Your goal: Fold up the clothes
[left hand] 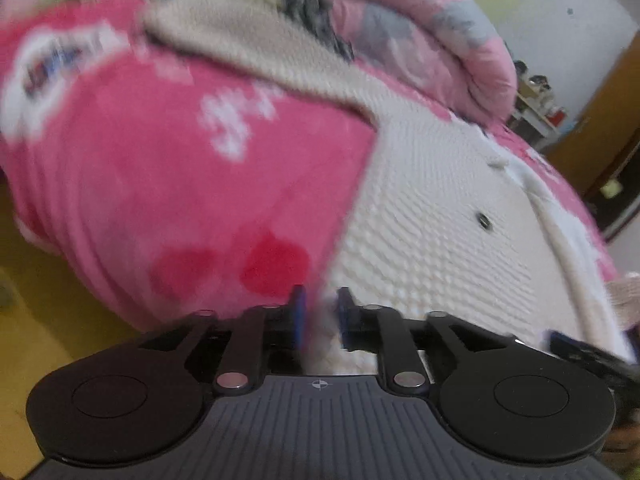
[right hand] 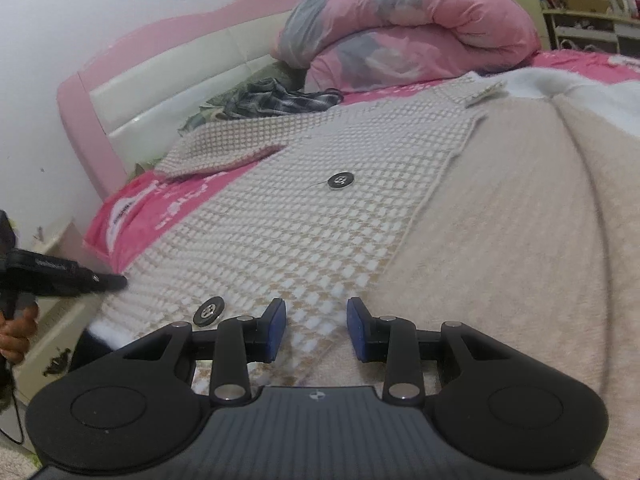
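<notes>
Currently my left tongs (left hand: 320,312) stand released at the cardigan (right hand: 304,216) hem by the bed's edge, my right tongs (right hand: 316,330) straddle fabric unclenched; grip squarely before folding.

Both cams sit right behind their claw, tilted down and close over the bed. Beyond each claw, both catch the knit cardigan (left hand: 432,216) and rolled pink duvet (right hand: 408,20) further ahead.
</notes>
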Demonstrator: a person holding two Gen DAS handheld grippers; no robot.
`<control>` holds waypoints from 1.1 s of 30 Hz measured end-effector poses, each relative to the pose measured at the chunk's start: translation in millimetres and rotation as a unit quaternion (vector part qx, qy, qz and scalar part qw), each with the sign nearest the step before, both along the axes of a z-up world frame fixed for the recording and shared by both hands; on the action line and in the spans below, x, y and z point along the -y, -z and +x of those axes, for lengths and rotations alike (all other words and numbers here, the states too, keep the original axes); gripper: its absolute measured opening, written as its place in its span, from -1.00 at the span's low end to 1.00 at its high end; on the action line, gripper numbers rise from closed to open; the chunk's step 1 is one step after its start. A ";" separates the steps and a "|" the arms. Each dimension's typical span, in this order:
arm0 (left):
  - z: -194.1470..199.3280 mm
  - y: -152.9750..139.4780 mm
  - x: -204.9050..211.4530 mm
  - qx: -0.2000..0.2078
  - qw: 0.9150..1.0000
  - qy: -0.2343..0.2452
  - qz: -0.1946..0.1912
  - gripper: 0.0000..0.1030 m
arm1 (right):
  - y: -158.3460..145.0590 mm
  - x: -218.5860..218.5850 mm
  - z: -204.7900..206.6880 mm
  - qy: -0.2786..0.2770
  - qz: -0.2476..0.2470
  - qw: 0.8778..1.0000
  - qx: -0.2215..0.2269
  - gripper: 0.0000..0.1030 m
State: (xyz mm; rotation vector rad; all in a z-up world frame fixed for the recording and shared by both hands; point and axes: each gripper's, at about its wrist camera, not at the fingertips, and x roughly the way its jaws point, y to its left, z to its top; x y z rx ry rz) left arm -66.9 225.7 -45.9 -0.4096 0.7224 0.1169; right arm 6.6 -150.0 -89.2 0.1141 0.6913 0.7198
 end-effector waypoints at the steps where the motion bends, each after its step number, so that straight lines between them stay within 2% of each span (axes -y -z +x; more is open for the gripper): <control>1: -2.2 -3.8 2.6 0.008 1.000 -0.002 0.018 -0.54 | -5.1 -0.8 -3.5 -0.003 -0.002 1.000 0.010 -0.29; 3: -1.4 -9.6 8.8 0.019 0.999 0.019 0.027 -0.54 | -11.1 -4.2 -11.6 -0.018 -0.007 0.999 0.026 -0.29; 6: 6.4 -6.0 31.0 0.016 0.995 0.093 0.011 -0.51 | -6.9 -14.8 -26.2 -0.052 -0.040 0.997 0.039 -0.30; 7: 8.9 -0.1 40.7 0.006 0.993 0.115 0.018 -0.50 | -5.5 -18.4 -31.0 -0.063 -0.050 0.996 0.044 -0.30; 9: 12.3 16.6 58.8 -0.025 0.988 0.144 0.054 -0.50 | -0.7 -20.6 -43.9 -0.077 -0.071 0.993 0.057 -0.30; 11: 8.0 22.2 63.1 -0.021 0.985 0.151 0.077 -0.49 | 6.5 -10.0 -62.6 -0.071 -0.085 0.991 0.069 -0.30; 12: 6.8 21.9 61.8 -0.020 0.985 0.152 0.077 -0.49 | 7.3 -0.1 -69.6 -0.064 -0.083 0.993 0.059 -0.30; 14: 7.1 19.5 54.1 -0.029 0.987 0.148 0.060 -0.49 | 7.1 22.1 -82.9 -0.044 -0.063 0.996 0.042 -0.30; 17: 8.4 7.3 49.8 -0.031 0.988 0.136 0.065 -0.48 | 8.5 53.0 -103.8 -0.007 -0.022 0.999 0.026 -0.30; 21: 8.2 -10.3 65.5 0.005 0.986 0.153 0.070 -0.30 | 4.7 77.1 -118.3 0.039 0.031 0.999 -0.016 -0.29; 26: 30.3 -7.9 120.6 0.021 0.972 0.228 0.053 -0.28 | -10.2 110.9 -126.8 0.088 0.099 0.990 -0.041 -0.18; 30: 46.9 3.3 176.7 0.043 0.953 0.284 0.092 -0.28 | -28.8 156.0 -137.0 0.140 0.173 0.975 -0.028 -0.16; 33: 57.3 11.7 205.7 0.051 0.942 0.311 0.115 -0.27 | -39.8 191.2 -150.0 0.201 0.183 0.962 -0.006 0.01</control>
